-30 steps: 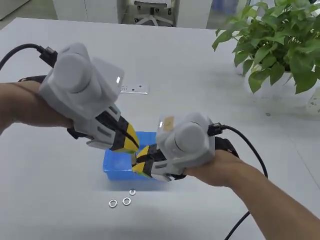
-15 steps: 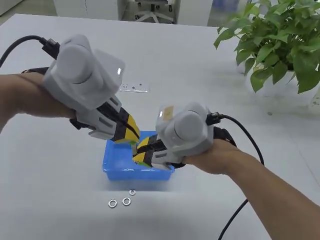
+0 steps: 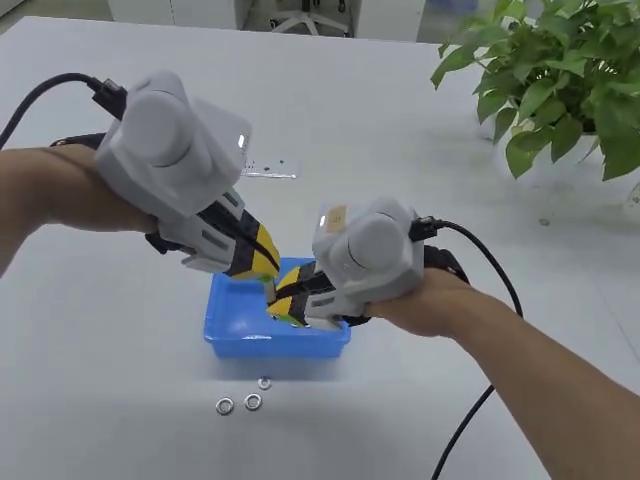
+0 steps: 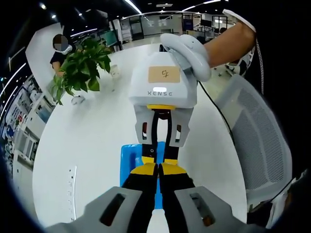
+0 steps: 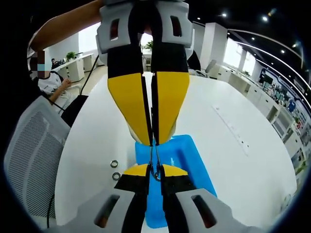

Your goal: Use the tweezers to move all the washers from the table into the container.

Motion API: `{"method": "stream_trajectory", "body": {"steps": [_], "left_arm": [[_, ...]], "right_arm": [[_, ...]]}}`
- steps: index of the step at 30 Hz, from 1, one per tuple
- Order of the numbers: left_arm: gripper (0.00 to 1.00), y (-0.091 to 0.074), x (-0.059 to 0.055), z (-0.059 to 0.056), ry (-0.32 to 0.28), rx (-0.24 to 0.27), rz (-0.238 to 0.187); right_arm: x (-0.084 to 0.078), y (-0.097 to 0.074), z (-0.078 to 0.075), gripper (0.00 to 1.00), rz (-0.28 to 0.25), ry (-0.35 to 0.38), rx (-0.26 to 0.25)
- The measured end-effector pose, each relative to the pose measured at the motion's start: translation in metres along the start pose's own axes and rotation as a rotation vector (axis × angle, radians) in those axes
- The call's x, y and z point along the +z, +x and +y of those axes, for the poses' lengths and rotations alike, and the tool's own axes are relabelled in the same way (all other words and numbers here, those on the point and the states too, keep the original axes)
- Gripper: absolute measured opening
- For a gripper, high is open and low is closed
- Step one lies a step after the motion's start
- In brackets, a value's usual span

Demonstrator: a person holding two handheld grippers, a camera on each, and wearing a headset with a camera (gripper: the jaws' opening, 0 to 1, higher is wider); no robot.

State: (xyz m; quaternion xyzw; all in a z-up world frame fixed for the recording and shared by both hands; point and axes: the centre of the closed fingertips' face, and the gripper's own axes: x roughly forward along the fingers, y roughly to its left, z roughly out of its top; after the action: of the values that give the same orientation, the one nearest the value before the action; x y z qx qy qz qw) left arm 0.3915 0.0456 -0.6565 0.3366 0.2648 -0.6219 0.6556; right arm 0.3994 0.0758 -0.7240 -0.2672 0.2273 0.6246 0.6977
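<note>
**DESK:** What does the frame show?

**PHOTOGRAPHER:** Two handheld grippers meet tip to tip above a blue container (image 3: 240, 346) on a white counter (image 3: 120, 400). The left gripper (image 3: 262, 268) comes in from the upper left and the right gripper (image 3: 283, 305) from the right. Both sets of tips hang over the container's open top.

**DESK:** What have they got hold of?

**PHOTOGRAPHER:** The right gripper view shows it best. The left gripper's yellow fingers (image 5: 130, 104) are closed to a hairline slit, and so are the right's (image 5: 137, 171). A thin pair of tweezers (image 5: 155, 158) runs through both slits, so each gripper appears pinched onto it. Whether a washer sits in the tweezer tips is too small to tell.

**DESK:** And the washers?

**PHOTOGRAPHER:** Three washers (image 3: 252, 402) lie loose on the counter, close together, just in front of the container's near wall and outside it. What is inside the container cannot be made out.

**DESK:** What could go wrong from here?

**PHOTOGRAPHER:** Most likely the hold itself. The tweezers are slim and smooth, and they are gripped by two hands that move separately. If one hand pulls or twists out of step, the tool could swivel, slide loose and fall. With too light a squeeze, a washer could drop short of the container. A low sweep toward the three washers could nudge the light container or scatter them.
</note>
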Motion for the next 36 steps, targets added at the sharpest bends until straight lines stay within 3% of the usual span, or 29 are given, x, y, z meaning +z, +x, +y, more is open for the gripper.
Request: {"method": "stream_trajectory", "body": {"steps": [23, 36], "left_arm": [[0.05, 0.025, -0.022, 0.012, -0.029, -0.009, 0.005], [0.05, 0.032, -0.028, 0.015, -0.03, -0.012, 0.012]], "right_arm": [[-0.026, 0.021, -0.01, 0.1, 0.032, 0.018, 0.034], [-0.033, 0.027, -0.012, 0.1, 0.037, 0.029, 0.045]]}}
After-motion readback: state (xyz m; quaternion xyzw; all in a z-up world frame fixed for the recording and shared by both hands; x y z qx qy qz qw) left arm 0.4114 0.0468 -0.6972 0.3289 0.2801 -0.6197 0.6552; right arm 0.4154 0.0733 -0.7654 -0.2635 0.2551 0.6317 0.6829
